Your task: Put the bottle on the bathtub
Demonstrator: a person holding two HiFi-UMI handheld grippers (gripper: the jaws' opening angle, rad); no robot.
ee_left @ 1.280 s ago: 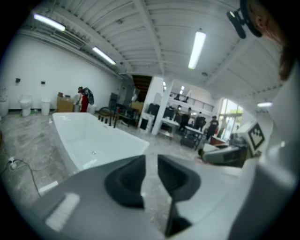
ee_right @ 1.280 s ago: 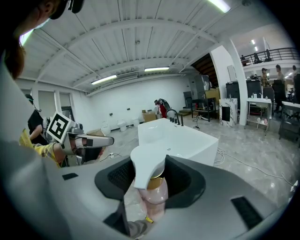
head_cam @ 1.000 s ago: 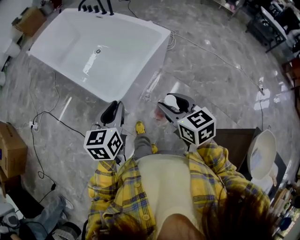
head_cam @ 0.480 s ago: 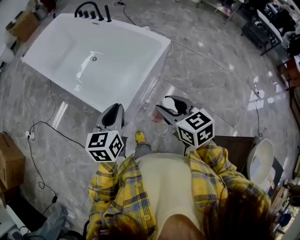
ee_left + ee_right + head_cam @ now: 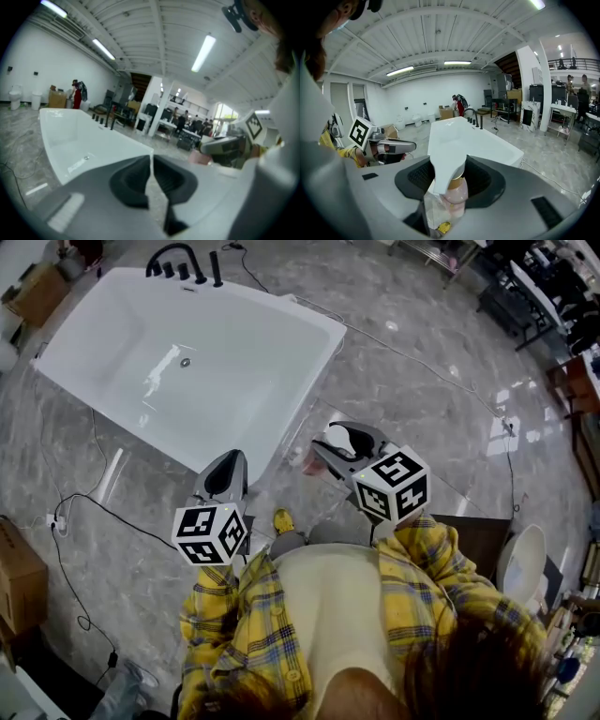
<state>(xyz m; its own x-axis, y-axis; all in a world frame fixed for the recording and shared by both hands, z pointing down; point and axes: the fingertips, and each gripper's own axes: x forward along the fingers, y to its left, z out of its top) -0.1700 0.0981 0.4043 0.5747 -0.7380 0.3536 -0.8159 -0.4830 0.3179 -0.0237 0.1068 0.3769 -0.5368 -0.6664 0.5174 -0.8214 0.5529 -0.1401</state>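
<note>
A white bathtub (image 5: 187,352) stands on the marble floor ahead, seen also as the bathtub (image 5: 464,138) and the bathtub (image 5: 84,145) from the two gripper views. My right gripper (image 5: 328,444) is shut on a clear pink bottle (image 5: 452,197) with a white pump top (image 5: 445,173); the bottle (image 5: 314,465) hangs under the jaws, a short way from the tub's near right corner. My left gripper (image 5: 225,470) is shut and holds nothing, level with the tub's near wall. In the left gripper view its jaws (image 5: 151,176) meet with only a thin slit.
Black taps (image 5: 183,259) stand at the tub's far end. Cables (image 5: 84,502) trail on the floor at left by a cardboard box (image 5: 19,568). A white toilet bowl (image 5: 520,563) and a dark cabinet (image 5: 473,531) sit at right. People and desks fill the far room.
The person has stepped closer to the bathtub with both grippers, which now sits larger and nearer in the head view. Both grippers keep their state, the bottle still held.
</note>
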